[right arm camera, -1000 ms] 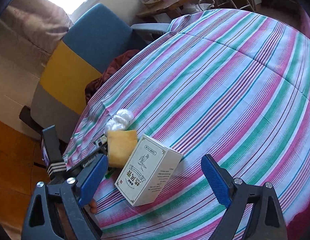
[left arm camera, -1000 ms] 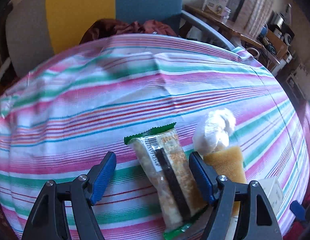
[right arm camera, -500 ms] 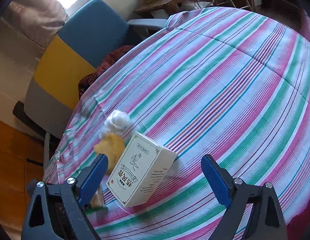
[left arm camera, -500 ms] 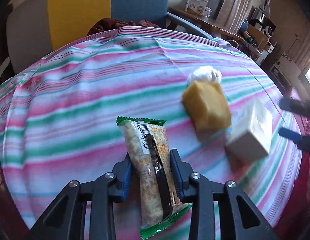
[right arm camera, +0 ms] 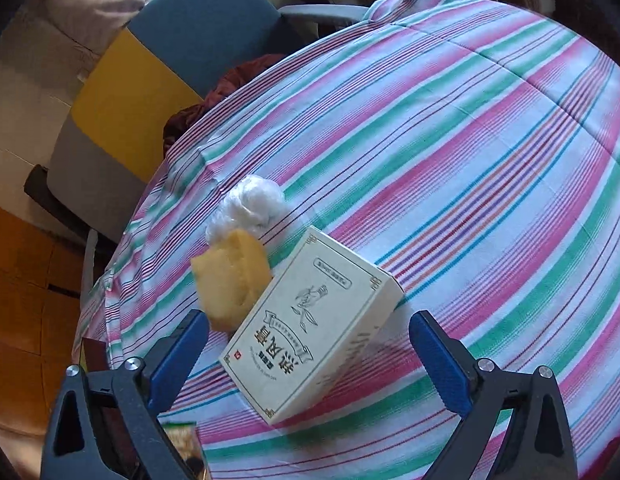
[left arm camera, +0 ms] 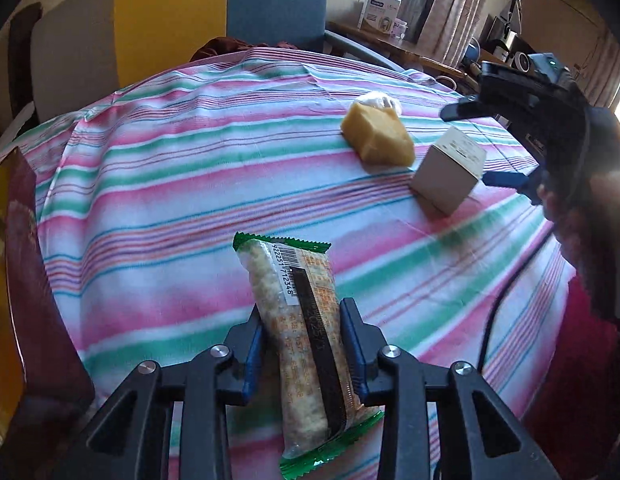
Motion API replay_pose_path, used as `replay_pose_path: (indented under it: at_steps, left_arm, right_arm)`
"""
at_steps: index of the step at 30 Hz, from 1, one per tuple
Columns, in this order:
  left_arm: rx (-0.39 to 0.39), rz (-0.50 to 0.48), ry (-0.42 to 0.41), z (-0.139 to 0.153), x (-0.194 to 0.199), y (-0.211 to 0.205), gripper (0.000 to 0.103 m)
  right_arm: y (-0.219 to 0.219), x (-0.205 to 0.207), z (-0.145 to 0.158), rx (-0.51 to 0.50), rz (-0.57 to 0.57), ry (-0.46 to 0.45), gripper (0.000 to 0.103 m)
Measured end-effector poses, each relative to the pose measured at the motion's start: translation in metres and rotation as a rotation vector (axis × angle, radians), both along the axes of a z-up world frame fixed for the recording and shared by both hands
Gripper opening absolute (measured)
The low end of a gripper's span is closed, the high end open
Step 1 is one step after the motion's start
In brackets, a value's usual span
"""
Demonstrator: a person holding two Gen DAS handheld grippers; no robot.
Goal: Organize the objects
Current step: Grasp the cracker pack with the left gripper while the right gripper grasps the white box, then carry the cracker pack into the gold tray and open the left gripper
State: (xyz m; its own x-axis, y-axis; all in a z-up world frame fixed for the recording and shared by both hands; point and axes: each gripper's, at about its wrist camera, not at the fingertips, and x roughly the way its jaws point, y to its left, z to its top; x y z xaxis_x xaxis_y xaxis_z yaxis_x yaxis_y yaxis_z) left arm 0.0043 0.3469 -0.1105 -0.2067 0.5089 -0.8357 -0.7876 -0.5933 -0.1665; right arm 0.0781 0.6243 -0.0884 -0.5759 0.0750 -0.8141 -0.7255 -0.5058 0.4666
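Gripping the snack packet (left arm camera: pixel 305 344) in the left gripper (left arm camera: pixel 301 352) — blue pads pressing on both long sides near the middle, barcode end sticking out toward 12 o'clock, green crimped tail hanging back toward 6. Carrying it, by the look of it, just above the striped tablecloth (left arm camera: pixel 149 200); whether the tail is brushing the cloth, cannot tell. Keeping the squeeze gentle — crackers inside probably crumbling under a hard clench — and holding the packet level to stop it sliding out through the pads.

Opening wide in the right gripper (right arm camera: pixel 307 344), jaws having just been spreading further, nothing pressed between the pads. Straddling the near end of the white box (right arm camera: pixel 310 320), which is lying on the cloth with its printed face up and its long axis running from 7 to 1 o'clock. Lowering so both pads reach the box's long side walls, then turning slightly to match its slant before closing, looks like the sound way to take it; closing on a corner risks spinning it away.

Watching the yellow sponge (right arm camera: pixel 229 280) at 11 o'clock from the box, just beside or touching its far left edge, with the white plastic wad (right arm camera: pixel 249 204) right behind it at 12. Keeping the left pad out of the sponge while closing — likely dragging it along otherwise. In the left wrist view, seeing sponge and box at 1 to 2 o'clock, well apart from the packet.
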Motion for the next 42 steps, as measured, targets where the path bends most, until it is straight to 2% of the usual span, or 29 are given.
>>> replay_pose_path:
  at_steps: [4,5,6,7,9,13,17,21,27,35,42]
  left_arm:
    - [0.014,-0.009,-0.011,0.001,0.005,-0.009,0.035]
    - [0.015,-0.011,-0.016,0.001,0.005,-0.011,0.035]
    - [0.017,-0.011,-0.027,0.000,0.005,-0.014,0.035]
    - [0.018,-0.012,-0.039,0.001,0.004,-0.015,0.036]
    - [0.022,-0.018,-0.057,0.002,0.004,-0.020,0.041]
    - [0.031,-0.013,-0.070,0.002,0.003,-0.029,0.047]
    - [0.029,0.000,-0.069,0.004,0.003,-0.033,0.059]
    - [0.006,0.008,-0.048,0.004,0.003,-0.032,0.065]
    - [-0.051,0.016,-0.010,0.006,0.007,-0.024,0.065]
    - [-0.090,-0.011,0.096,0.013,0.014,-0.016,0.065]
    - [-0.149,-0.021,0.099,-0.003,0.010,-0.006,0.065]
  right_arm:
    - [-0.004,-0.012,-0.003,0.061,0.043,-0.053,0.101]
    - [-0.006,-0.016,-0.005,0.079,0.076,-0.075,0.094]
    - [-0.010,-0.021,-0.006,0.113,0.123,-0.100,0.080]
    - [-0.015,-0.024,-0.003,0.159,0.156,-0.127,0.077]
    - [-0.022,-0.026,0.002,0.230,0.196,-0.166,0.062]
    - [-0.026,-0.026,-0.001,0.263,0.245,-0.229,0.054]
    - [-0.024,-0.027,-0.002,0.281,0.246,-0.246,0.053]
    - [-0.021,-0.027,-0.001,0.269,0.238,-0.247,0.054]
    - [-0.012,-0.023,-0.008,0.201,0.200,-0.258,0.055]
    - [-0.011,-0.022,-0.005,0.192,0.184,-0.249,0.057]
    - [-0.012,-0.021,-0.006,0.198,0.185,-0.261,0.058]
